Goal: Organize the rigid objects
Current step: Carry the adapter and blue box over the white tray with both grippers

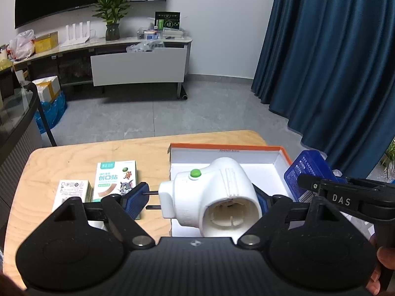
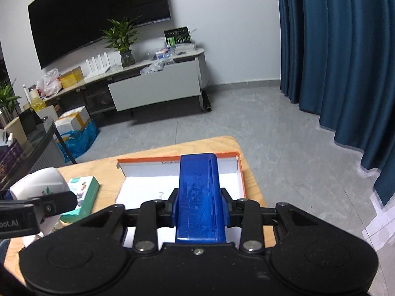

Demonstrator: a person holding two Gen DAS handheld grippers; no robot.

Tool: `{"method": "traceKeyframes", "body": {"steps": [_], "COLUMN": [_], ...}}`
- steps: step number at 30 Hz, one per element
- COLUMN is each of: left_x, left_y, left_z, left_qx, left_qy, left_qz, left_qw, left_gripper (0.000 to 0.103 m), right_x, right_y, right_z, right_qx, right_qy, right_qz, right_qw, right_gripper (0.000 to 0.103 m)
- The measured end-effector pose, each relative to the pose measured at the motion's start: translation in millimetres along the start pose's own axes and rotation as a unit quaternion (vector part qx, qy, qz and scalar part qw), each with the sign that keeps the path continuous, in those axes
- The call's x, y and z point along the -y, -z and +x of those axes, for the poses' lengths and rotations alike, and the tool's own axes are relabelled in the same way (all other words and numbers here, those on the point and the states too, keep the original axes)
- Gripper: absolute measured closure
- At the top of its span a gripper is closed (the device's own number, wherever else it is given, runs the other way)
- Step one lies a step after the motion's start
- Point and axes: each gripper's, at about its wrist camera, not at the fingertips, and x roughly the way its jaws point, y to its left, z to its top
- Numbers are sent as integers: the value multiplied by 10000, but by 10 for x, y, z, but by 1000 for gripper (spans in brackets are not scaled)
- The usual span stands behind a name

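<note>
Left gripper (image 1: 201, 201): jaws spread wide around a white plastic plug-in lamp socket with a green button (image 1: 214, 192); its right pad lies against the socket's side, while the left pad (image 1: 135, 199) stands apart, level with the metal prongs. Socket held over the left edge of the shallow orange-rimmed white cardboard box (image 1: 246, 153)

Right gripper (image 2: 200, 208): jaws closed on a translucent blue plastic rectangular case (image 2: 198, 190), held above the same box (image 2: 237, 172)

On the light wooden table (image 1: 74, 157): green-and-white bandage box with cartoon print (image 1: 114, 180); small white carton (image 1: 72, 192) just beside it, left of the orange-rimmed box
</note>
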Motion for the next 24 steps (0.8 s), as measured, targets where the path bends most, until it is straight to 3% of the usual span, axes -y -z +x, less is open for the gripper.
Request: {"method": "traceKeyframes", "body": {"steps": [24], "left_x": [137], "left_y": [-47], "left_z": [160], "left_qx": [-13], "left_qy": [-84], "left_qz": [130], "left_qw": [9999], "left_gripper": [17], "right_x": [-212], "right_y": [-114], "right_z": [313], "right_qx": [-208], "right_qy": [115], "right_qz": [-286], "right_qw": [9993], "right_gripper": [63]}}
